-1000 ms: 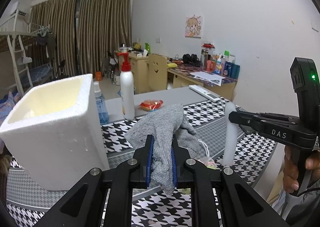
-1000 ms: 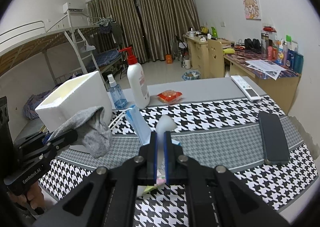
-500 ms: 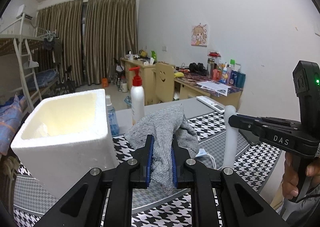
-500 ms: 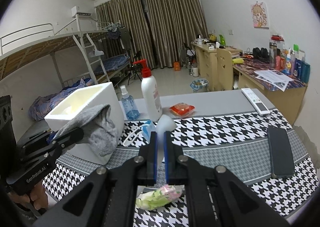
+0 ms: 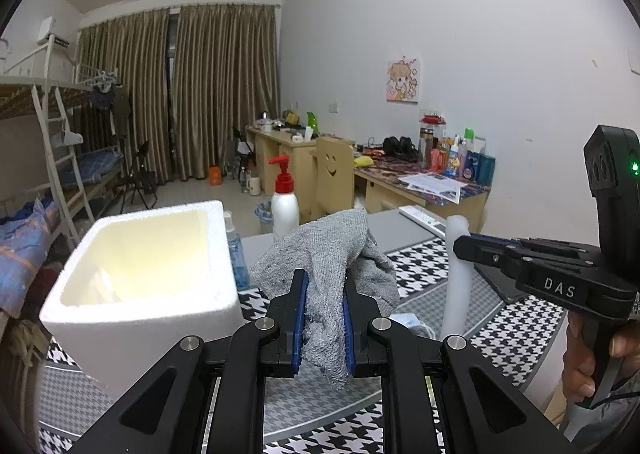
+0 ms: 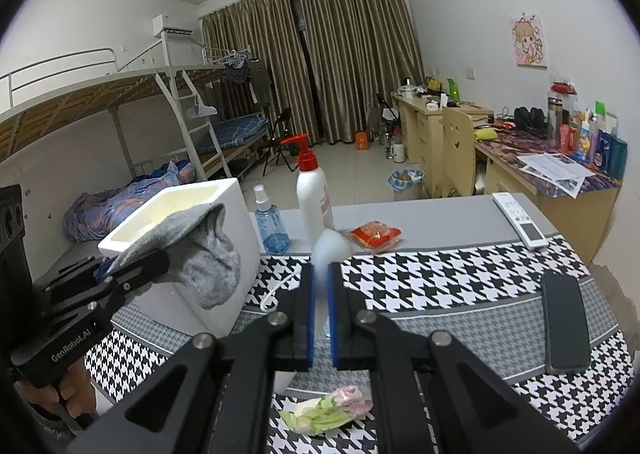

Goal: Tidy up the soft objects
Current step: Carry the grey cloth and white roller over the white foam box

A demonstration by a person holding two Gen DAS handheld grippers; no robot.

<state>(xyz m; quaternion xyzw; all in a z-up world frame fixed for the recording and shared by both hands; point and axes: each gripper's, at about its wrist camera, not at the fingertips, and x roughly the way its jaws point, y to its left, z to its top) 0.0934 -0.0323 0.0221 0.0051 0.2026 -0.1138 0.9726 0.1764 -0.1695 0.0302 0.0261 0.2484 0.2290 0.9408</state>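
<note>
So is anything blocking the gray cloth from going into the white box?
Nothing visible does. The gray cloth hangs from the shut left gripper right beside the open top of the white box. The bottles stand behind the box, and the right gripper with its white tube is off to the other side.

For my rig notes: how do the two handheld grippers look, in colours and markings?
Both are matte black with silver pivot screws and blue finger pads. The right gripper shows white letters "DAS" and a green light. The left gripper reads "GenRobot.AI". Bare hands hold both.
</note>
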